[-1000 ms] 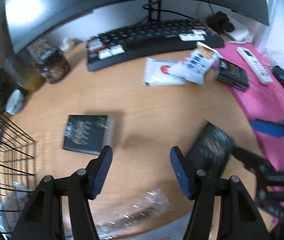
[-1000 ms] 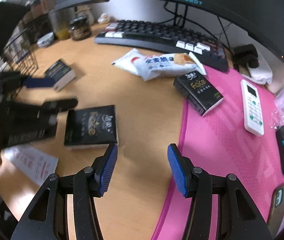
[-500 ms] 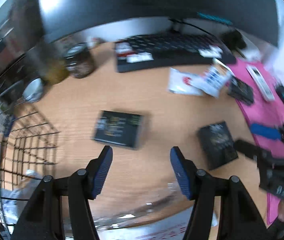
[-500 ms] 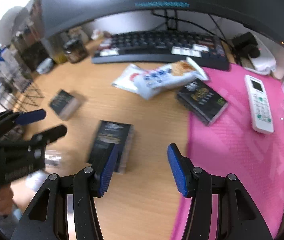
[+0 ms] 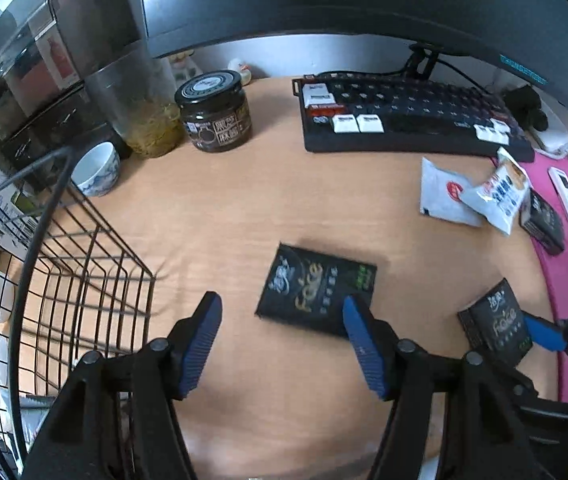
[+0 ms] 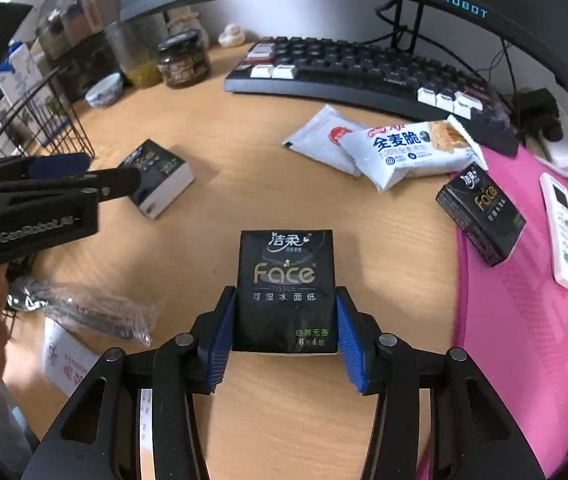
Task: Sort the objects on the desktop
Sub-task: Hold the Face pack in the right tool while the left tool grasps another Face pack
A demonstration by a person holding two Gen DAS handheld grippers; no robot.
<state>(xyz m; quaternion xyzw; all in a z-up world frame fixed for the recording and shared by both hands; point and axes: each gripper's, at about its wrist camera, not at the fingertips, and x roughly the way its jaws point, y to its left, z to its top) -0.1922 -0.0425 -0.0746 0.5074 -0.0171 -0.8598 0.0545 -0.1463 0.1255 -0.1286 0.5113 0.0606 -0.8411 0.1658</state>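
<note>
Three black "Face" tissue packs lie on the wooden desk. My right gripper [image 6: 284, 320] has its blue pads against both sides of the near pack [image 6: 285, 280], which also shows in the left wrist view [image 5: 493, 322]. My left gripper [image 5: 280, 312] is open and empty, hovering just above the second pack [image 5: 315, 290], seen from the right wrist too [image 6: 160, 176]. The third pack [image 6: 479, 212] lies on the pink mat [image 6: 523, 320]. A black wire basket [image 5: 76, 272] stands at the left.
A white sachet [image 6: 321, 144] and a snack bag [image 6: 407, 148] lie before the keyboard [image 6: 363, 76]. A dark jar [image 5: 216, 112], glass container [image 5: 140, 108] and small bowl [image 5: 96, 168] stand at the back left. A remote [image 6: 563, 232] lies on the mat. Plastic wrap [image 6: 84, 312] lies front left.
My right gripper moved forward and closed its pads around the near tissue pack. My left gripper swung left toward the basket and now hovers over the second pack.
</note>
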